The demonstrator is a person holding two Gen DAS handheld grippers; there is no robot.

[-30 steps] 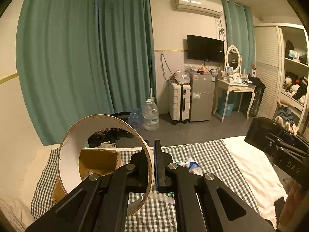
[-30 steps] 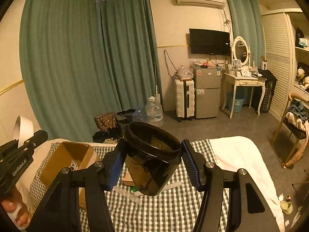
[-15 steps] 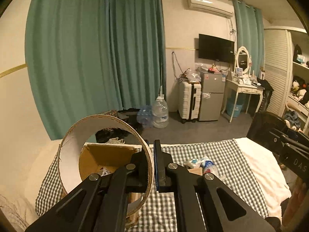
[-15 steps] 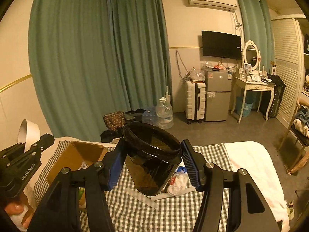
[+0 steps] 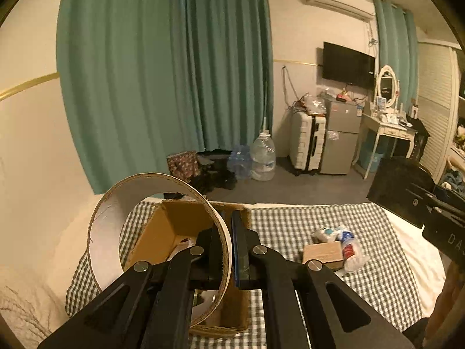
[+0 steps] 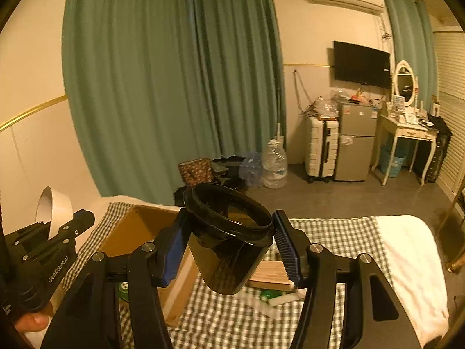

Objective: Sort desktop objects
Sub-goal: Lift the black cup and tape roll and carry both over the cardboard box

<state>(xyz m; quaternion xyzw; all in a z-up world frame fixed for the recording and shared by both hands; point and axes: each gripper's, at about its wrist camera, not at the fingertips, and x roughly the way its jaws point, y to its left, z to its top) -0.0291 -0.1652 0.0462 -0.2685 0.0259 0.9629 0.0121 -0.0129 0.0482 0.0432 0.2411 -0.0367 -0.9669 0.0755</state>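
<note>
My left gripper (image 5: 231,224) is shut on the wall of a wide cardboard ring (image 5: 104,232), white inside, which it holds upright over an open cardboard box (image 5: 171,226). In the right wrist view the same ring (image 6: 55,206) and left gripper (image 6: 84,218) show at the far left. My right gripper (image 6: 231,218) grips a dark see-through plastic jar (image 6: 229,250) by its rim, mouth up and tilted, above the checked cloth (image 6: 334,232) beside the box (image 6: 136,232). The jar (image 5: 404,192) also appears at the right edge of the left wrist view.
A small brown box (image 5: 322,253) and crumpled plastic wrappers (image 5: 345,238) lie on the cloth to the right of the cardboard box. White bedding (image 6: 407,250) lies to the right. Past the bed's far edge are a water jug (image 5: 263,157), a suitcase and a fridge.
Both grippers have swung left toward the cardboard box, which now looks larger and closer. The room has slid right in both views. Both grips are unchanged.
</note>
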